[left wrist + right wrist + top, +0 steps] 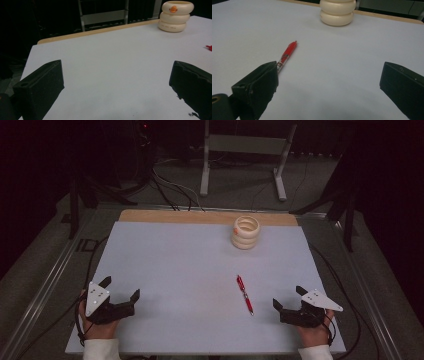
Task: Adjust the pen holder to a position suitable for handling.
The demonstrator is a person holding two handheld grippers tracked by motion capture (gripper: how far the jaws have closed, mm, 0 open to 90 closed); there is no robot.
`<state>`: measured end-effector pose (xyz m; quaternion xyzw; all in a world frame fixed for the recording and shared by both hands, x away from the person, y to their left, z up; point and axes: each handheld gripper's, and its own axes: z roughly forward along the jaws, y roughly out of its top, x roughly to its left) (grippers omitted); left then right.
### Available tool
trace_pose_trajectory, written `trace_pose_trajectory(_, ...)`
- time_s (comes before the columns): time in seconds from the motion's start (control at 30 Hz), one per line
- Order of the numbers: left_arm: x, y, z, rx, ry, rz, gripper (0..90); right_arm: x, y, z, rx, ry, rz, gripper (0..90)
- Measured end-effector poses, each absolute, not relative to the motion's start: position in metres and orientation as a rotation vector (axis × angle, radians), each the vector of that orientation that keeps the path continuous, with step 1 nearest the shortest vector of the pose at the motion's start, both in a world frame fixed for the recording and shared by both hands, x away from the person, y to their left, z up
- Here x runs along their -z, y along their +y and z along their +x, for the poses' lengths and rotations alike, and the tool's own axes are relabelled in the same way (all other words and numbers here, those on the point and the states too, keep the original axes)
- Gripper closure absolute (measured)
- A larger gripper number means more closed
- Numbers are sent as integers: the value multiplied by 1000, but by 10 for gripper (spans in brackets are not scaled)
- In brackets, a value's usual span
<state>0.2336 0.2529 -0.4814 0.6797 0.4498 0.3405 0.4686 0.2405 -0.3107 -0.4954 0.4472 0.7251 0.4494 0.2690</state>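
A red pen (245, 294) lies flat on the white board (190, 270), right of the middle; it shows in the right gripper view (287, 53) just beyond the left jaw. A cream holder made of stacked rings (245, 232) stands upright near the board's far edge, also seen in the left gripper view (175, 16) and the right gripper view (337, 11). My left gripper (120, 289) rests at the near left, open, nothing between its jaws (117, 85). My right gripper (288, 296) sits at the near right, open and empty (329, 82), a short way right of the pen.
A strip of bare wood (200, 216) runs along the board's far edge. Beyond the table stands a grey metal frame (245, 150) among cables on a dark floor. Cables trail off both sides of the board.
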Motion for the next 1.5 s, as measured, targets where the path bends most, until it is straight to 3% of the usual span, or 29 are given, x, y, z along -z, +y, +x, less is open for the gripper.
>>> trace_pose_trajectory(0.63,488,250,236,-854,1128,1679,1,488,-305,246,-1224,1908,1267,0)
trace_pose_trajectory(1.5,492,248,237,-837,1137,1683,2,445,-300,286,-1285,1915,1298,0)
